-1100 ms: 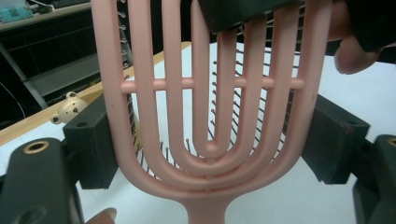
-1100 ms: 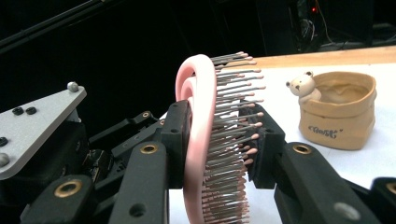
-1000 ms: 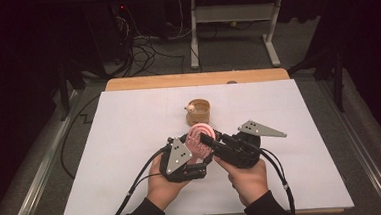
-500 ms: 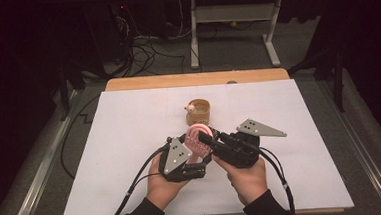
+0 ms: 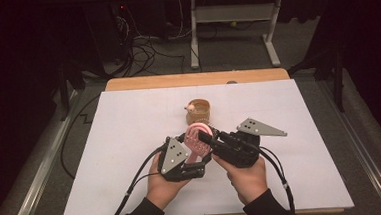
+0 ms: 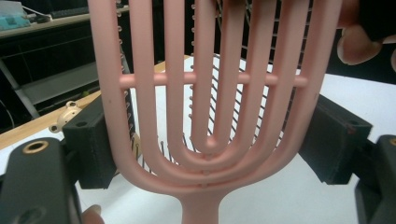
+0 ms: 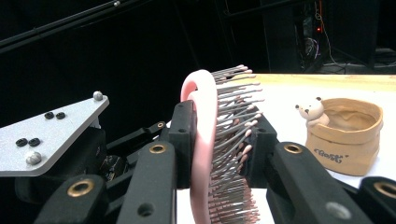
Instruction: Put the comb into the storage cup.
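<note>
Left gripper (image 5: 194, 157): jaws clamp the pink hairbrush (image 5: 196, 143) across its width, steadying it upright. Right gripper (image 5: 205, 136): jaws have just closed front-to-back over the brush's head, probably taking it over. Beyond the jaws stands a tan pot (image 5: 198, 112).

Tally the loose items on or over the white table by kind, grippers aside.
Pink hairbrush: 1
Tan bag-shaped holder with a small bear figure: 1
Total: 2
</note>
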{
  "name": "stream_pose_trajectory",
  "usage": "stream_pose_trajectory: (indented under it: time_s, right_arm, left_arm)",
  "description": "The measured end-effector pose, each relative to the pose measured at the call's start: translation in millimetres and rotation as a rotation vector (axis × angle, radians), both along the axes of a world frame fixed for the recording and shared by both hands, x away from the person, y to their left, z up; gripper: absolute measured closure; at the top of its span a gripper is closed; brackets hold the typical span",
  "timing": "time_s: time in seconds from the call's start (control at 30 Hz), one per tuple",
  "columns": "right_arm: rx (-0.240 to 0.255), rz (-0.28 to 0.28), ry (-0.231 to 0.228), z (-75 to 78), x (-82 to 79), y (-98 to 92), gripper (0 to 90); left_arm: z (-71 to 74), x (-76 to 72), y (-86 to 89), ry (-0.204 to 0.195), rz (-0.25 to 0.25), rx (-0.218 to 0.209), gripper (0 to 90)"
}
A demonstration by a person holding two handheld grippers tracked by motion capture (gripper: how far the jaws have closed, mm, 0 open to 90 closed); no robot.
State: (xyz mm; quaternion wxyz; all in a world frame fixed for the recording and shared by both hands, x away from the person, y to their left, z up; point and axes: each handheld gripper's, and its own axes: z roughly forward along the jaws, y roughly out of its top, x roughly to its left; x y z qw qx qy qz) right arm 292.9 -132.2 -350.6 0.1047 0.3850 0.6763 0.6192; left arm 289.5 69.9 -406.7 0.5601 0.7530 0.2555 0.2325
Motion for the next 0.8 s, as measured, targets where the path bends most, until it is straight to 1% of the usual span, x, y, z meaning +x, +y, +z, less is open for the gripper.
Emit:
stream_pose_trajectory:
  time_s: [0.1,0.33,0.8]
  right_arm:
    - [0.003,-0.005,-0.008,1.1,-0.1,-0.7,71.8]
    - [0.008,-0.013,-0.022,5.3,-0.2,-3.9,71.9]
    - [0.013,-0.028,-0.028,7.2,1.8,-9.7,71.9]
  left_arm:
    - [-0.4,1.6,1.7,0.019,-0.008,-0.018,16.0]
    - [-0.6,1.4,2.4,0.017,-0.010,-0.026,16.0]
    - [-2.7,2.3,4.1,0.024,-0.026,-0.035,15.9]
